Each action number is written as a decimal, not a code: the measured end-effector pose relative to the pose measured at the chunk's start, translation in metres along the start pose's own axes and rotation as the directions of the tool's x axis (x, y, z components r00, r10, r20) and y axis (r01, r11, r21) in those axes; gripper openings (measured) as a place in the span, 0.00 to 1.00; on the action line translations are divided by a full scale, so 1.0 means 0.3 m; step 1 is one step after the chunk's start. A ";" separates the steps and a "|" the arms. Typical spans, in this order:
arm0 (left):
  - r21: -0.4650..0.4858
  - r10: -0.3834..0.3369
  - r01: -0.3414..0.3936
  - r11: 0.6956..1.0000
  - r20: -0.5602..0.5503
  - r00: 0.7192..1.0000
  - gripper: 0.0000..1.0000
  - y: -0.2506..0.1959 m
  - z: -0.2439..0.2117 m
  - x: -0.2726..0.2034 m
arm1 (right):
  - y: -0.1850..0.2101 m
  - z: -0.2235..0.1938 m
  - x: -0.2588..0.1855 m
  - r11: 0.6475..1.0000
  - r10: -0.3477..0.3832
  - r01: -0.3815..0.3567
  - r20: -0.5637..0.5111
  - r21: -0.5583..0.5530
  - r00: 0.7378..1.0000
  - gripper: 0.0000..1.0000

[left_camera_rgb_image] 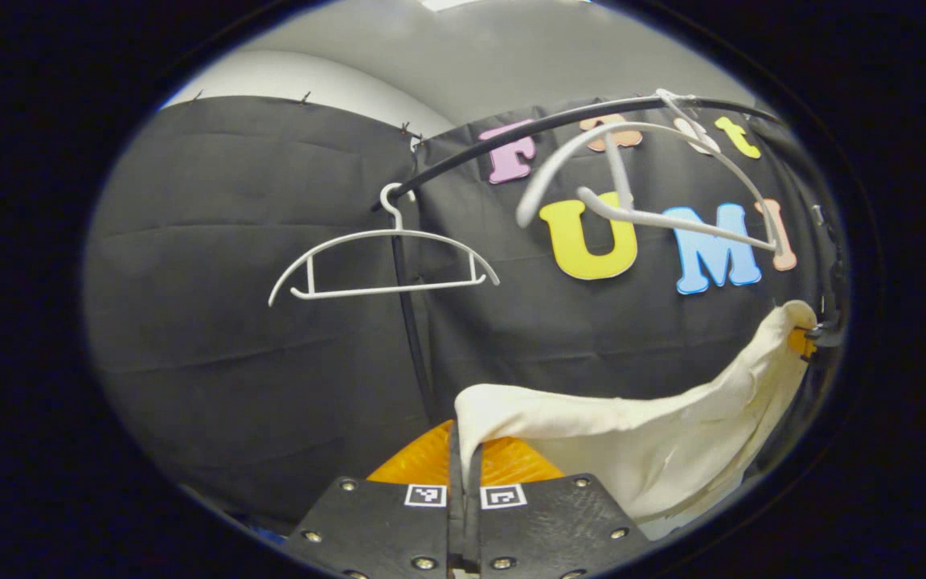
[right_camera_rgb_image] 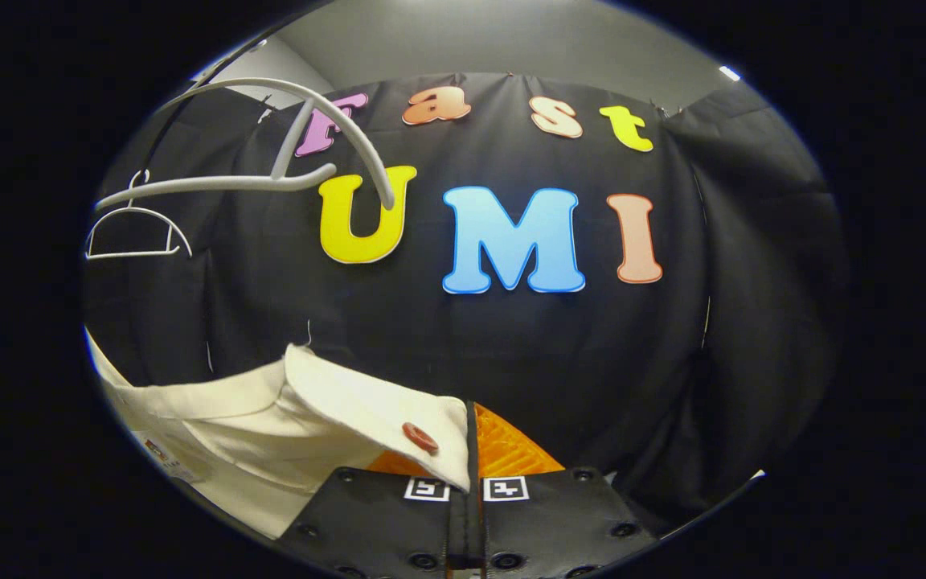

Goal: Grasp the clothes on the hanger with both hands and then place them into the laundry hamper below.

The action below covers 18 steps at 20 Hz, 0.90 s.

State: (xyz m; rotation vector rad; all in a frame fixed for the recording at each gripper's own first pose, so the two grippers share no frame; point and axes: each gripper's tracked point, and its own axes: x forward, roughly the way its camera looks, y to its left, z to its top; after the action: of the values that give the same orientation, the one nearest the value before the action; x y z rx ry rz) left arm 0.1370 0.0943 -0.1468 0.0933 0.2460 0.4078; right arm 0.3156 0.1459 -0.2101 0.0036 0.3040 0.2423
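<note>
Already off hanger: the cream shirt [left_camera_rgb_image: 632,434] hung stretched between both grippers, below the bare hanger [left_camera_rgb_image: 656,193] on the rail [left_camera_rgb_image: 511,137].
Left gripper [left_camera_rgb_image: 463,474]: fingers closed on a shirt edge directly ahead.
Right gripper [right_camera_rgb_image: 467,458]: fingers closed on the buttoned collar [right_camera_rgb_image: 374,410].
Left to do: lowering it into the hamper, judged still ahead.

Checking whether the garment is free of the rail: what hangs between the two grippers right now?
In the left gripper view, the cream shirt spans from the left gripper to the right gripper, below two bare hangers.
</note>
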 end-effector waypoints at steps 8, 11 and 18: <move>0.060 -0.066 0.069 0.996 -0.048 0.997 0.01 0.034 -0.157 -0.217 | 0.038 -0.205 -0.304 0.996 0.086 -0.085 -0.063 0.026 0.994 0.05; 0.070 -0.111 0.115 0.991 -0.062 0.992 0.01 0.029 -0.190 -0.339 | 0.088 -0.188 -0.425 0.989 0.147 -0.148 -0.054 0.002 0.988 0.05; 0.041 -0.241 0.245 0.969 -0.073 0.968 0.01 -0.001 -0.185 -0.544 | 0.249 -0.100 -0.752 0.951 0.310 -0.310 -0.020 -0.021 0.951 0.04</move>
State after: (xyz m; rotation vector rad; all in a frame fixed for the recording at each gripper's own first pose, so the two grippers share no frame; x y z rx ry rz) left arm -0.0222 0.0304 -0.1650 0.0967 0.3306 0.1607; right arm 0.0803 0.1640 -0.1688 0.0263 0.3170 0.5587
